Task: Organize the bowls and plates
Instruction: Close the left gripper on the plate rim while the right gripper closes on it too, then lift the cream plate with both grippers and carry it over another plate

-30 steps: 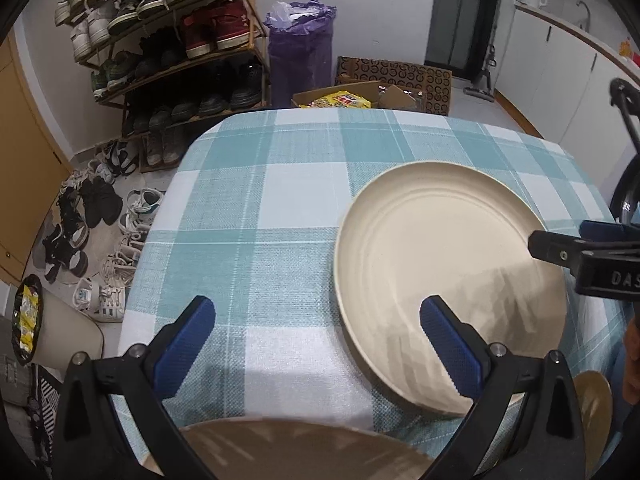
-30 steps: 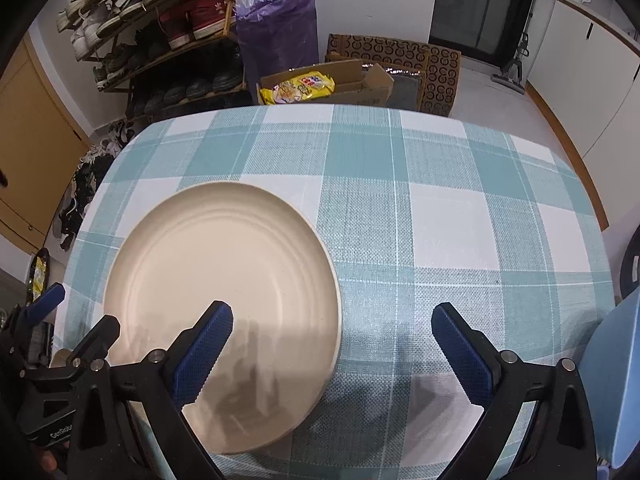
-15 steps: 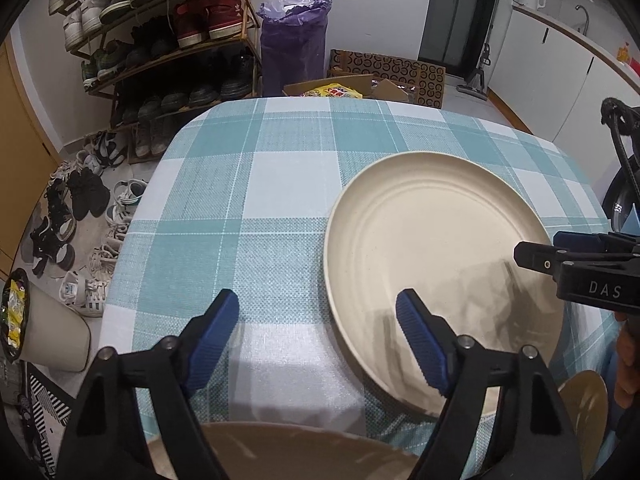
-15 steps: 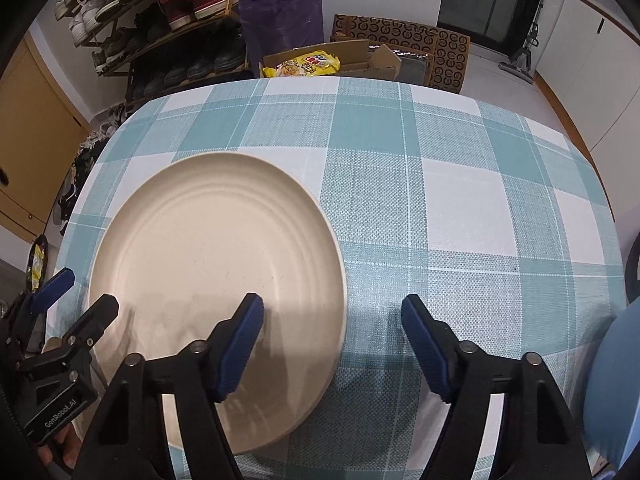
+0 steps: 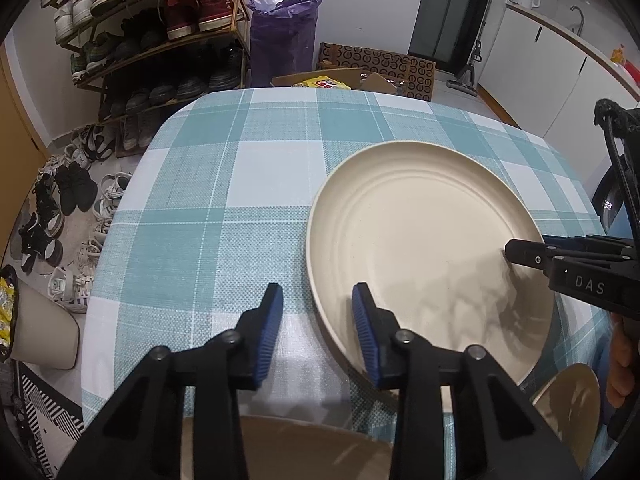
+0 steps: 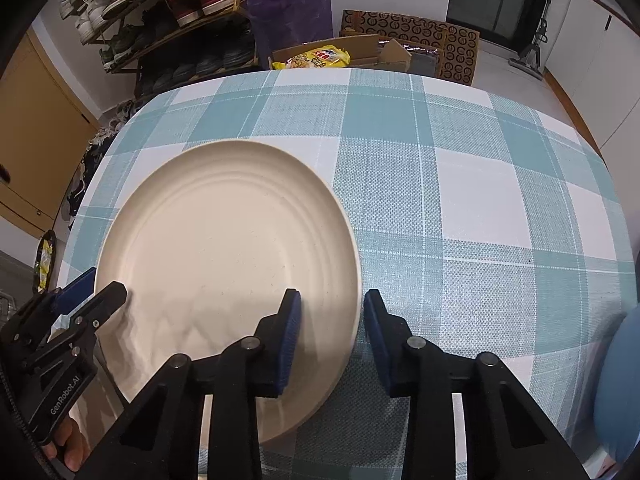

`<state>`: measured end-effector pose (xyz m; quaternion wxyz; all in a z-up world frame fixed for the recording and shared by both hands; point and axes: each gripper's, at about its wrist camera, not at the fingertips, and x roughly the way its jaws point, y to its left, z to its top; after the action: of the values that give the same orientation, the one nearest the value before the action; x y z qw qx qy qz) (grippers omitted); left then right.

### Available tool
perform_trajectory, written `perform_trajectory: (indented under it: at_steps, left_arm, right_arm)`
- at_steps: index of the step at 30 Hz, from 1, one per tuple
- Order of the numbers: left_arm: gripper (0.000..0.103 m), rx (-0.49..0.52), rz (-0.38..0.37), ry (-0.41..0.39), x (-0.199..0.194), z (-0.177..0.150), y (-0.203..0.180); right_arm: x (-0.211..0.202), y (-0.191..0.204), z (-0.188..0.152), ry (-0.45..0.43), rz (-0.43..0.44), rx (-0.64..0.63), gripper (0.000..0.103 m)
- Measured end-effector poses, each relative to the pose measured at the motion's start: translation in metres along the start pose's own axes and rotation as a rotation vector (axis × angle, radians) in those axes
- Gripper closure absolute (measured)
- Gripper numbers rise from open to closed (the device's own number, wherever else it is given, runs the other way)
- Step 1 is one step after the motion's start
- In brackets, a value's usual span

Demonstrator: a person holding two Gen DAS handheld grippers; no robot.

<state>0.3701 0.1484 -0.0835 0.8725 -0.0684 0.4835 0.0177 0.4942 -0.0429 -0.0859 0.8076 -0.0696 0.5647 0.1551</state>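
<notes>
The plate (image 5: 424, 248) is set on the worktop (image 5: 224, 216), its near rim lying between the fingers (image 5: 362, 332) of the left gripper (image 5: 316, 336) on one side and between those of the right gripper (image 6: 332, 336) on the other. Beyond both fingertips the shoe rack (image 5: 152, 36) is seen, behind the worktop on the floor.

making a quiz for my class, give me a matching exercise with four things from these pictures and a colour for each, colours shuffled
Things:
1. plate
2. tablecloth
3. bag beside the shoe rack
4. pads of the left gripper

Colours:
A. purple
B. dark blue
C. cream
D. teal and white check

Pairs: 1-C, 2-D, 3-A, 4-B
</notes>
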Motion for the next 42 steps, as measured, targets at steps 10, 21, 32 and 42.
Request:
perform_trajectory:
  at_steps: [10,21,32,42]
  left_arm:
    - [0.081,0.021,-0.012,-0.004,0.0,-0.001,-0.005]
    - [0.088,0.026,0.0,-0.015,-0.004,-0.001,-0.007]
    - [0.09,0.035,0.016,-0.048,-0.015,0.001,-0.01]
    - [0.09,0.039,0.017,-0.077,-0.035,0.002,-0.013]
  right_arm:
    - [-0.003,-0.004,-0.001,-0.008,-0.016,0.021,0.085]
    - [-0.008,-0.002,-0.003,-0.029,-0.038,0.002,0.092]
    - [-0.014,-0.003,-0.005,-0.045,-0.035,0.01,0.093]
    - [-0.031,-0.002,-0.007,-0.073,-0.027,0.012,0.093]
